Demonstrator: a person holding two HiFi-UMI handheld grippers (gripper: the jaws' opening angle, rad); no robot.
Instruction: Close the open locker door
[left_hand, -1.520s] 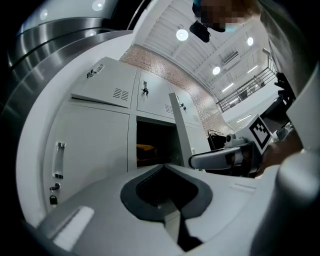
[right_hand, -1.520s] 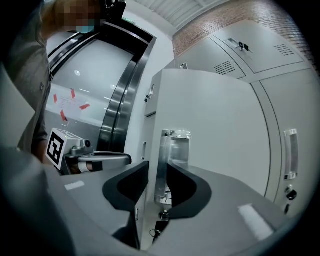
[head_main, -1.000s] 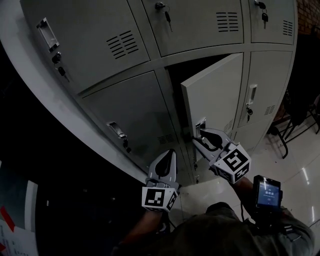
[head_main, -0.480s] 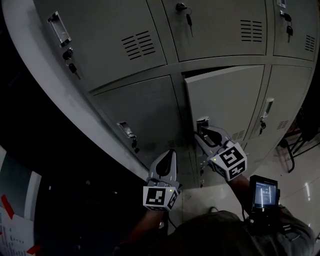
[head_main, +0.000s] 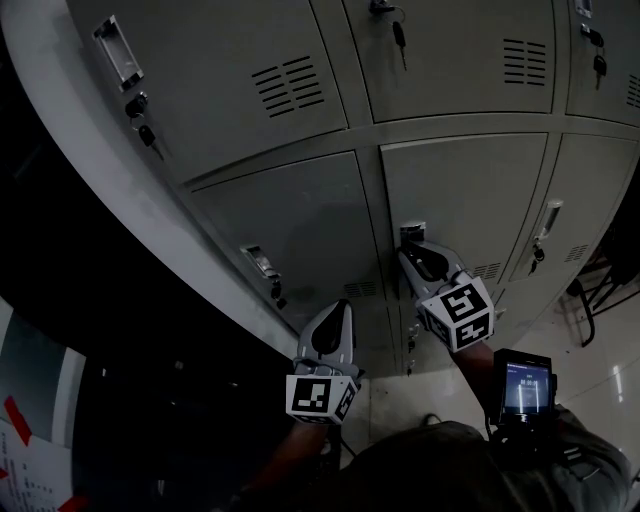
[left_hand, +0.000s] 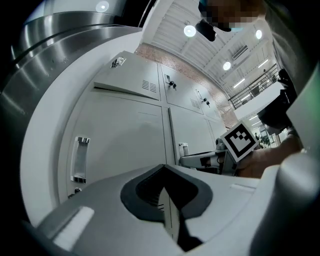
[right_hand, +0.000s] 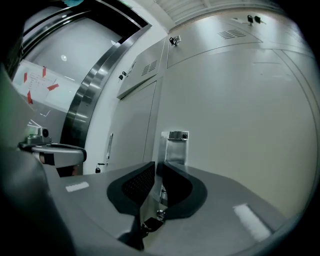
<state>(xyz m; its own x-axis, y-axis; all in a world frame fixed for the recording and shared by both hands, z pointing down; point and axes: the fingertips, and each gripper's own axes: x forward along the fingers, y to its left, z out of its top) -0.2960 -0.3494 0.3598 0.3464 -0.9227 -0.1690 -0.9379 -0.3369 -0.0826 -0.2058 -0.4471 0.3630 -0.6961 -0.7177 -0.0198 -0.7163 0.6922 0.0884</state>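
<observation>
Fingers (right_hand: 137, 185) of the right gripper (right_hand: 159, 169) are closing, nearly together, empty, tips beside the door handle (right_hand: 176, 147).

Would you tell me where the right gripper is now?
Head view, right of centre: the right gripper is at the handle of the lower middle door, fingers closing with nothing seen between them; the left gripper is to its lower left.

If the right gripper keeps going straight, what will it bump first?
Most likely the door handle, just ahead of the right gripper. Its jaws are closing with nothing between them. Depth is hard to judge.
</observation>
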